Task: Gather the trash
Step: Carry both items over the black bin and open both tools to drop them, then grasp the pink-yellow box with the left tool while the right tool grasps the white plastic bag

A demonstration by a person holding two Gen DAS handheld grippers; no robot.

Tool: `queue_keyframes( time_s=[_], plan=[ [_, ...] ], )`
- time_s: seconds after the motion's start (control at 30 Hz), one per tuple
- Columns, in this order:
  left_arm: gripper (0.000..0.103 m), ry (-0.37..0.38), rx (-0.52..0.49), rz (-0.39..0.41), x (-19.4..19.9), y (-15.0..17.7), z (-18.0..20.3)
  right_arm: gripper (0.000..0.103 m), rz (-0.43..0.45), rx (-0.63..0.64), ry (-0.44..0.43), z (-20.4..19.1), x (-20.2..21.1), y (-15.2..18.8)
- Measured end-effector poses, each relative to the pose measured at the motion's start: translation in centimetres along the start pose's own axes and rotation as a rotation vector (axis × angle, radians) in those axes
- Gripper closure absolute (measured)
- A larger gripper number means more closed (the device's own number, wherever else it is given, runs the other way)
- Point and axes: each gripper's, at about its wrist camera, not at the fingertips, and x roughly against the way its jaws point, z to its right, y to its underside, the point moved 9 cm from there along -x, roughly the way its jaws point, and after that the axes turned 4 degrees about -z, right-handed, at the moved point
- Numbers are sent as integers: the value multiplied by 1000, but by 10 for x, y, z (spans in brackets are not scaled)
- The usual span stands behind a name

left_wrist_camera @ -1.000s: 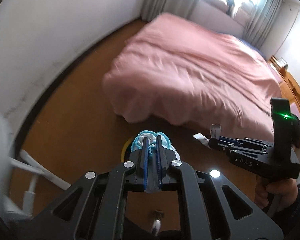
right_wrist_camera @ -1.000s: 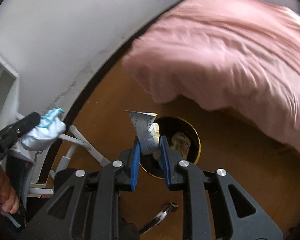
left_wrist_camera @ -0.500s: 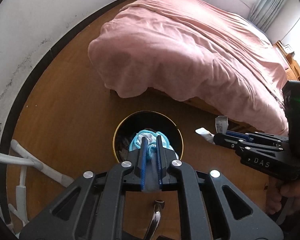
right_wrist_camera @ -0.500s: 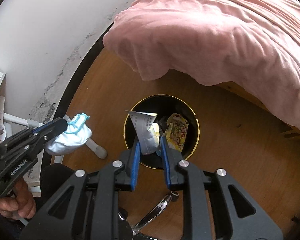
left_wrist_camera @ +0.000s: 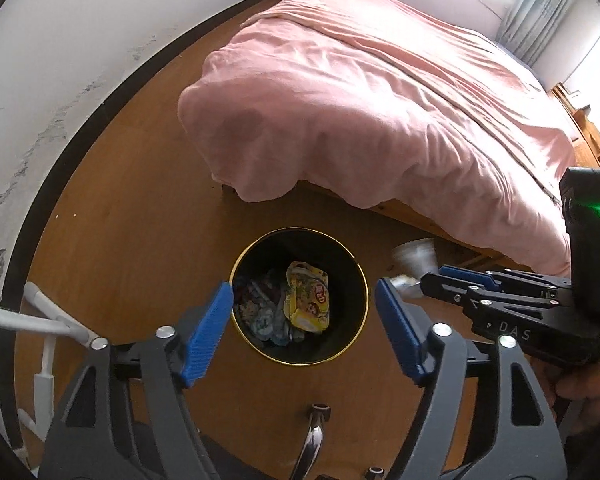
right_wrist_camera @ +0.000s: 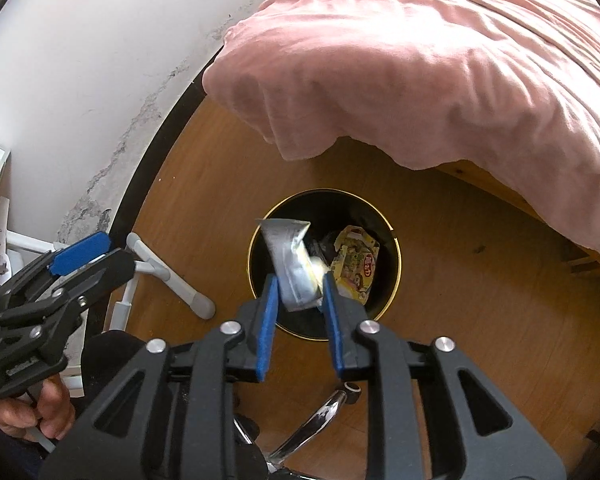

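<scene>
Left claw (left_wrist_camera: 304, 320) opening wide, nothing between its blue pads, poised over black gold-rimmed trash bin (left_wrist_camera: 356, 280) on the wood floor (left_wrist_camera: 132, 216). Yellow snack wrapper (left_wrist_camera: 308, 300) and blue-white wad (left_wrist_camera: 260, 316) lie inside the bin. Right claw (right_wrist_camera: 298, 300) opening, blurred white paper wrapper (right_wrist_camera: 290, 260) loose between its pads above the bin. Pink-covered bed (left_wrist_camera: 380, 112) just beyond; white rack legs (right_wrist_camera: 172, 276) beside the bin at left; chrome chair leg (right_wrist_camera: 320, 416) below.

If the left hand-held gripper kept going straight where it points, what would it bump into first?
Probably the black bin on the floor: the left hand-held gripper, jaws opening with nothing between them, aims into its mouth, likely reaching the yellow wrapper inside. Depth is uncertain.
</scene>
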Motion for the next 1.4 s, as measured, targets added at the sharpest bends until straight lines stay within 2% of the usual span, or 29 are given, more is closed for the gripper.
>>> queue_keyframes(
  time_s=[0.07, 0.2, 0.37, 0.5, 0.63, 0.7, 0.83, 0.9, 1.03, 1.17, 1.27, 1.4],
  plan=[
    [24, 3, -6, 6, 8, 0, 0, 43, 28, 3, 8, -1, 7, -2],
    [19, 1, -25, 47, 35, -2, 2, 43, 55, 8, 25, -7, 21, -3],
    [13, -32, -47, 111, 92, -2, -4, 43, 124, 69, 45, -35, 59, -8],
    [12, -87, -52, 168, 152, 4, -25, 43, 216, 177, 62, -87, 102, -17],
    [10, -208, -18, 247, 226, 25, -78, 39, 280, 322, 1, -172, 134, -23],
    [10, -270, 29, 281, 261, 43, -116, 39, 286, 399, -41, -219, 139, -19],
    [9, -429, 200, 329, 333, 101, -219, 39, 257, 581, -124, -326, 129, -3],
    [9, -519, 321, 338, 369, 143, -279, 39, 237, 668, -152, -376, 119, 8],
    [9, -641, 553, 333, 424, 226, -369, 39, 182, 832, -211, -472, 97, 36],
    [9, -682, 730, 340, 461, 295, -422, 39, 144, 988, -254, -557, 78, 68],
    [9, -683, 830, 346, 476, 337, -446, 39, 113, 1093, -286, -623, 70, 94],
    [9, -675, 883, 355, 485, 360, -471, 39, 65, 1176, -365, -705, 63, 123]
  ],
)
